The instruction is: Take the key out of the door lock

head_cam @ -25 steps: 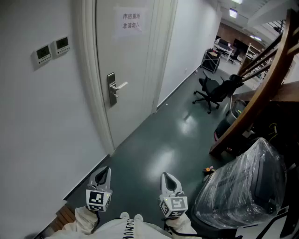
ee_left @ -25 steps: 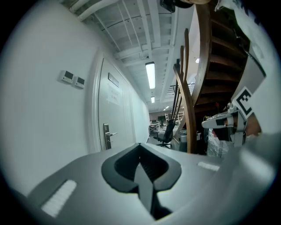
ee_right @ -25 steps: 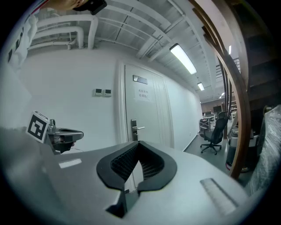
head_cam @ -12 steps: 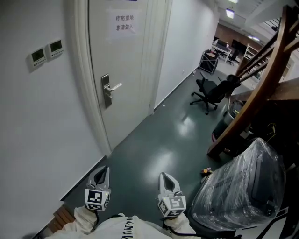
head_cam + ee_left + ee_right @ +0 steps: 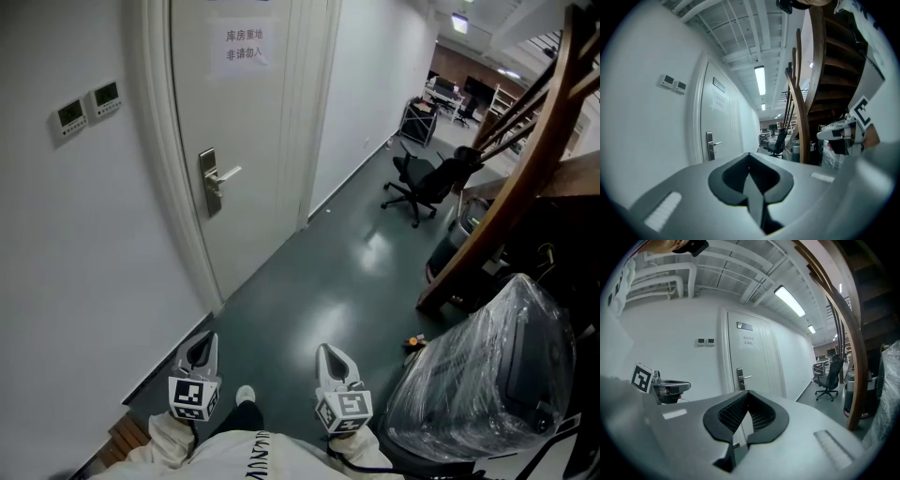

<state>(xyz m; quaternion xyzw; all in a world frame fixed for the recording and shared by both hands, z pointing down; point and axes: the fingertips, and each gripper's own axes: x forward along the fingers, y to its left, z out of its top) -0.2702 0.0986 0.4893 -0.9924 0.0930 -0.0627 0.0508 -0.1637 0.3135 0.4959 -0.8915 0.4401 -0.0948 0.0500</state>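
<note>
1. Silver lock plate [image 5: 208, 183] is standing well ahead-left of both grippers — its key too small to make out.
2. Both the left gripper [image 5: 204, 342] and right gripper [image 5: 330, 354] are riding closed, empty.
3. Approaching squarely and opening the right jaws only near the lock is looking wisest.

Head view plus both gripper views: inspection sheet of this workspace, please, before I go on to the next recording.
Surface: glossy dark green floor.
Job's things: closed white door with a silver lock plate and lever handle; the key is too small to make out.
Clutter: plastic-wrapped dark bulky item at right; small orange thing on the floor beside it.
Grippers: left tool and right tool both shut, empty, held low, well short of the door.
Cables: nothing seen.
Surroundings: paper notice on the door, two wall thermostats, black office chair, brown wooden stair rail.
</note>
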